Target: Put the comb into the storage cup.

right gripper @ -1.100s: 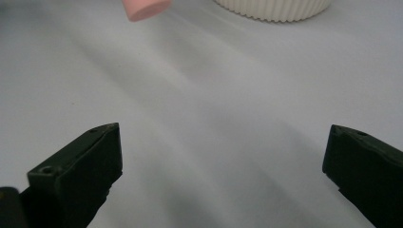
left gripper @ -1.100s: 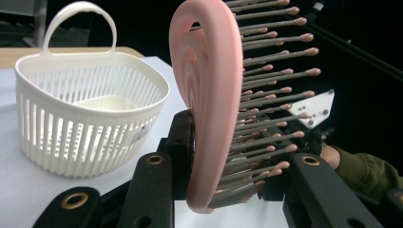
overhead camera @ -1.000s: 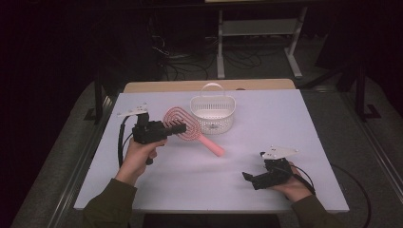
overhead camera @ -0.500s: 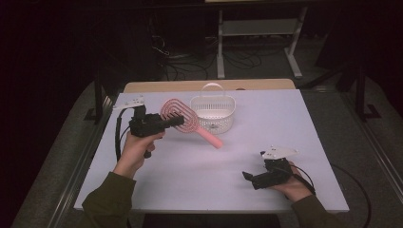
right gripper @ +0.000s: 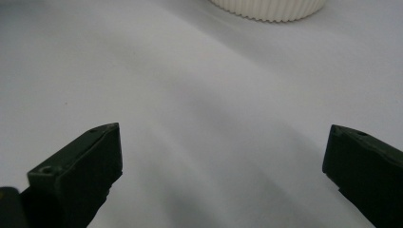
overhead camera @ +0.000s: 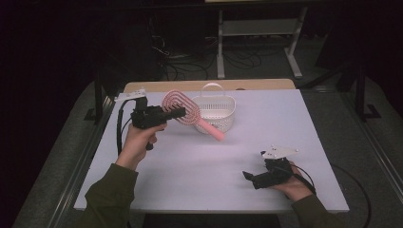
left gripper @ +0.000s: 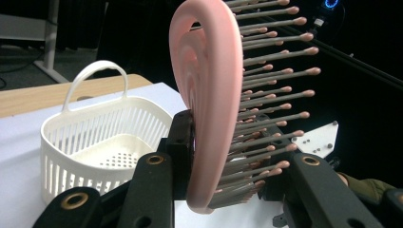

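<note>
A pink hairbrush [overhead camera: 187, 112] with an open looped head hangs above the table, its handle slanting down to the right in front of the white basket [overhead camera: 215, 111]. My left gripper [overhead camera: 179, 112] is shut on the brush head. In the left gripper view the jaws press the pink frame [left gripper: 209, 104] and its bristles from both sides, with the basket [left gripper: 97, 142] behind on the left. My right gripper [overhead camera: 249, 177] rests low near the table's front right, open, with nothing between its jaws [right gripper: 223, 166].
The white table [overhead camera: 285, 123] has bare surface in the middle and on the right. A wooden board [overhead camera: 256, 84] lies along its far edge. Beyond it stand a metal rack [overhead camera: 256, 28] and cables on the floor.
My left gripper has lifted the hairbrush up and carried it away from me toward the basket. The right gripper has stayed where it was.
</note>
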The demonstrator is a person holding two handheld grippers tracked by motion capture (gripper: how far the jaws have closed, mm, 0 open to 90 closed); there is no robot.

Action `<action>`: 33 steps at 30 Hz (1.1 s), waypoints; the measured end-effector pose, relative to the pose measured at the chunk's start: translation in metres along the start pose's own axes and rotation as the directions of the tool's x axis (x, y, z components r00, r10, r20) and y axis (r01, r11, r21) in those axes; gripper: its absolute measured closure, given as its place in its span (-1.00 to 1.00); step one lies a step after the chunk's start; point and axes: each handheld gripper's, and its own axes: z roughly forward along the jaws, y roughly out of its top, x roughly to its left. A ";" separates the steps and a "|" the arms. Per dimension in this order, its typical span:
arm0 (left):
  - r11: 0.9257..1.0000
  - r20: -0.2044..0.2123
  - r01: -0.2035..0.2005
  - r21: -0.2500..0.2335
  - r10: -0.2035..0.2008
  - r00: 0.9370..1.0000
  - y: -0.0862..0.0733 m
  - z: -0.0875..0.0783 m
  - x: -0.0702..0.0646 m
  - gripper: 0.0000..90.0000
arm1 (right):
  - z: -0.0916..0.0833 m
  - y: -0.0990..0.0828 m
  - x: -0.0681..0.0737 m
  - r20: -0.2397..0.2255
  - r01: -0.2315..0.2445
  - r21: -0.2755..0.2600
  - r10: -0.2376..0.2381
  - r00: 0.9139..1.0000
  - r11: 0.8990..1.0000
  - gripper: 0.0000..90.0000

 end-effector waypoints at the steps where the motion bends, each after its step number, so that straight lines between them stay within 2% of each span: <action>1: 1.000 -0.001 0.002 -0.004 -0.002 1.000 0.001 0.000 0.000 0.46 | 0.000 0.000 0.000 0.000 0.001 0.000 -0.001 1.000 1.000 -1.00; 10: 1.000 -0.013 -0.014 -0.021 0.014 1.000 0.013 0.001 0.002 0.46 | -0.001 0.000 0.000 0.001 0.003 -0.003 -0.003 1.000 1.000 -1.00; 25: 0.998 -0.030 0.002 -0.064 -0.004 1.000 0.028 0.013 0.015 0.46 | -0.001 0.000 -0.001 0.005 0.006 -0.005 -0.006 1.000 1.000 -1.00; 33: 0.998 -0.063 -0.010 -0.065 0.006 0.998 0.033 0.019 0.020 0.46 | -0.001 0.000 -0.001 0.006 0.006 -0.005 -0.006 1.000 1.000 -1.00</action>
